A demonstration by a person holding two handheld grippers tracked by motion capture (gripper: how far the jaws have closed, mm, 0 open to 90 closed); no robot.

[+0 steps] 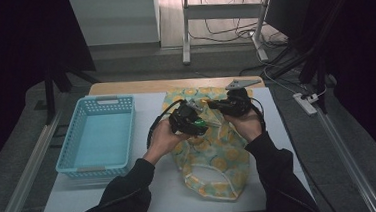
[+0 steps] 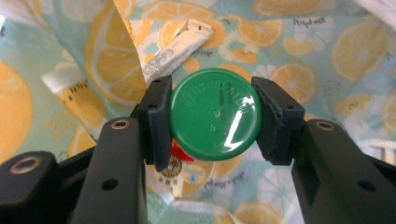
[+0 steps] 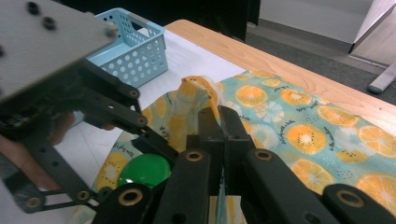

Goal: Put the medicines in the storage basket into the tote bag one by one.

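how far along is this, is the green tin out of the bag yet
Partly. The left gripper is shut on the green tin, right at the fruit-print bag, whose edge the right gripper pinches up. Left: carrying the tin clear, probably to the blue basket. A white sachet remains on the fabric.

Round green tin point(image 2: 215, 114), embossed lid facing you, clamped at its rim above the fabric bag. Your orange-slice-print bag point(image 1: 214, 149) lies flat just right of the blue basket point(image 1: 98, 137), one edge pinched up.
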